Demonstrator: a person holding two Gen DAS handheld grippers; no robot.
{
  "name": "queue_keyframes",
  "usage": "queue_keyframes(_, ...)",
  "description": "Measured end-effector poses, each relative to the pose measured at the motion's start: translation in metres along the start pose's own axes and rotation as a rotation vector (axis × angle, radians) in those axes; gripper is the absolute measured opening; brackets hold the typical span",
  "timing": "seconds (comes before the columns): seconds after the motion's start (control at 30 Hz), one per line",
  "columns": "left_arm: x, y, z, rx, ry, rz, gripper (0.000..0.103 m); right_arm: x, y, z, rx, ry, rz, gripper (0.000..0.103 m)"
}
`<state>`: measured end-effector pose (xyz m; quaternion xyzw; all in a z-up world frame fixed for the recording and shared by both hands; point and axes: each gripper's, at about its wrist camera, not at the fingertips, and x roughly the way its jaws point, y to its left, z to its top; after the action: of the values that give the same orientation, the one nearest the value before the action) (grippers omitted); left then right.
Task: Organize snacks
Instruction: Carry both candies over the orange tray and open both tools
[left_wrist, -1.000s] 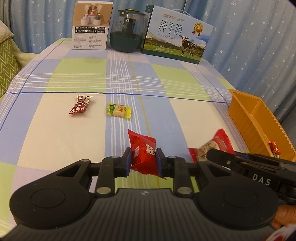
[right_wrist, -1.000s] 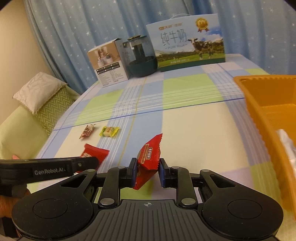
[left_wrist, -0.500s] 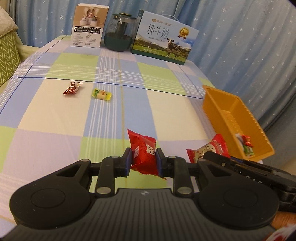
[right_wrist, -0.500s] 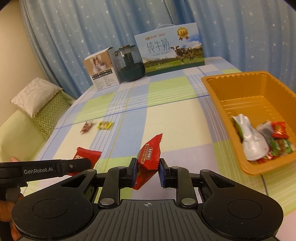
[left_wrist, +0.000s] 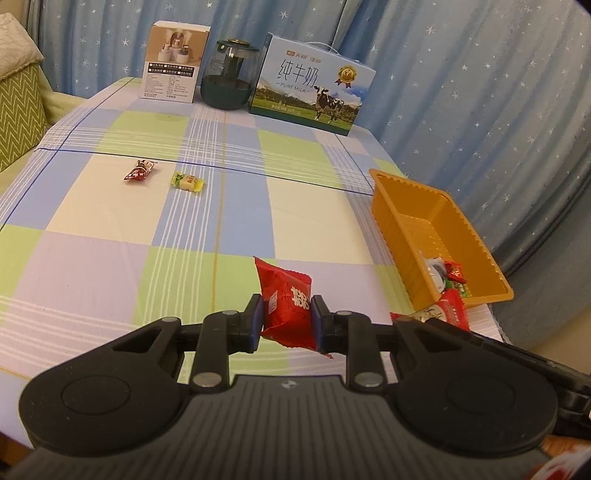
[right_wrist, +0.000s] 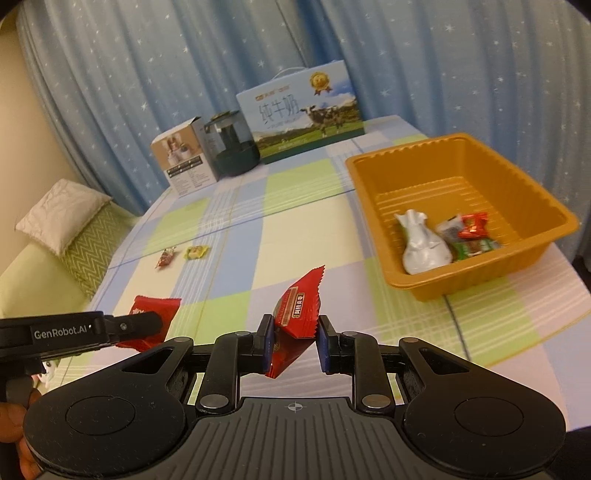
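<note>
Both grippers are carrying snacks above the checked tablecloth (left_wrist: 110, 266): the left gripper (left_wrist: 287, 320) is pinching a red packet (left_wrist: 286, 306) across its middle, and the right gripper (right_wrist: 293, 341) is clamping a red pouch (right_wrist: 297, 314). Both look light, crinkly and probably slippery, so mid-body grips suit them. The orange tray (right_wrist: 517, 184) is sitting just ahead; its heaped sweets are hard to identify.

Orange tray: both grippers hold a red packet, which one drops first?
Right, probably. The right gripper with its red packet faces the orange tray more squarely. The left gripper with its red pouch sits further to the tray's left, beyond the right.
</note>
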<state>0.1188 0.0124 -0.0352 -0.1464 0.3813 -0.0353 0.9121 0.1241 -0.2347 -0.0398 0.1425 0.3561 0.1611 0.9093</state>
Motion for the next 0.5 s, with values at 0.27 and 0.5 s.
queue_keyframes(0.27,-0.014,-0.015,-0.001,0.014,-0.015,0.000,0.024,-0.024,-0.004,0.000,0.009,-0.027,-0.002,0.024)
queue_keyframes(0.5,-0.018,-0.029,-0.002,0.038,-0.022,-0.015,0.024,-0.035,-0.009,0.002,0.019,-0.044,-0.010,0.024)
